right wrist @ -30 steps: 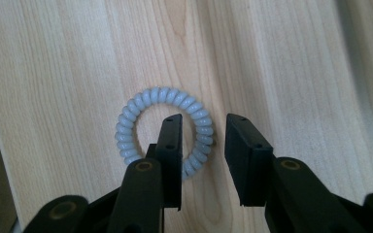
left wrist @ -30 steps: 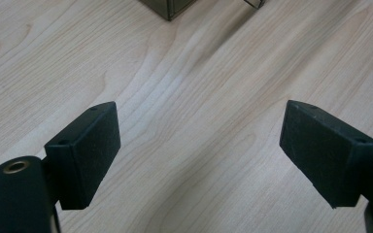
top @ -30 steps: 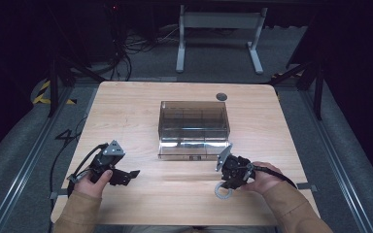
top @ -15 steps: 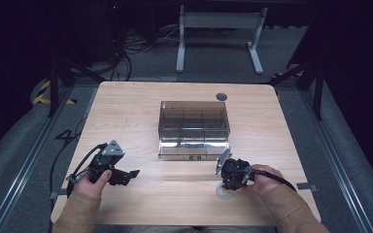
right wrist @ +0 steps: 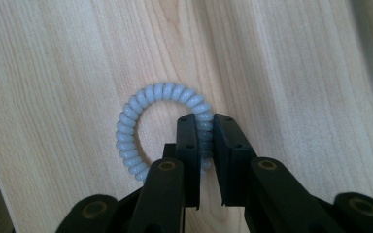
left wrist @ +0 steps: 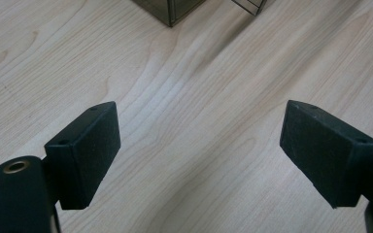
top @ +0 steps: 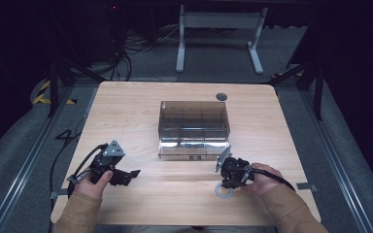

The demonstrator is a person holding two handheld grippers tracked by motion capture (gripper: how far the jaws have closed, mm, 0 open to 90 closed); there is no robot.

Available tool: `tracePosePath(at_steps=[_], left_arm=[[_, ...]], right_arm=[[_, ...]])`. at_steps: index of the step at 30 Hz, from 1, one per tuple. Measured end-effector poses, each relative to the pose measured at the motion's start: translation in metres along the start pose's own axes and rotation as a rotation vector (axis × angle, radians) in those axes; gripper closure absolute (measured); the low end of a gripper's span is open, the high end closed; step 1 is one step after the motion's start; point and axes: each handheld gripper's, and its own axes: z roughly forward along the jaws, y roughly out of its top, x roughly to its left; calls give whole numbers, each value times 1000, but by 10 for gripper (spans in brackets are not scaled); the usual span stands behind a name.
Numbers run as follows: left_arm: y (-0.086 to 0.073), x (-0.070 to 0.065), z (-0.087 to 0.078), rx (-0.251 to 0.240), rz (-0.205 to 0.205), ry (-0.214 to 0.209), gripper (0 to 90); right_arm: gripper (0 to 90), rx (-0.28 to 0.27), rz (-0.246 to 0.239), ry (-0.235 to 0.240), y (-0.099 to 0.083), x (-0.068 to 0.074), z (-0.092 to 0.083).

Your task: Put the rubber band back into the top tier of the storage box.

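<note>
The hair tie lies flat on the tabletop, near the box. The right tool has just clenched on its coil, so the grasp looks done; lifting is left. The left tool gapes, holding nothing.

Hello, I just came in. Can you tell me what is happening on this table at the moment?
A person sits at a light wooden table with a hand-held gripper in each hand. The right hand-held gripper has just closed its jaws on one side of a pale blue spiral coil ring, which lies flat on the wood near the front edge. The left hand-held gripper is open over bare wood and holds nothing. A smoky transparent plastic box with compartments stands in the middle of the table, apart from both.
</note>
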Motion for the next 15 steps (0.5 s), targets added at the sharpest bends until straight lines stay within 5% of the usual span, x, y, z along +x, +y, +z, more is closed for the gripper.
tracePosePath(at_steps=[15], left_arm=[[-1, 0, 2, -9, -20, 1, 153]], right_arm=[[815, -43, 42, 13, 2, -2, -19]])
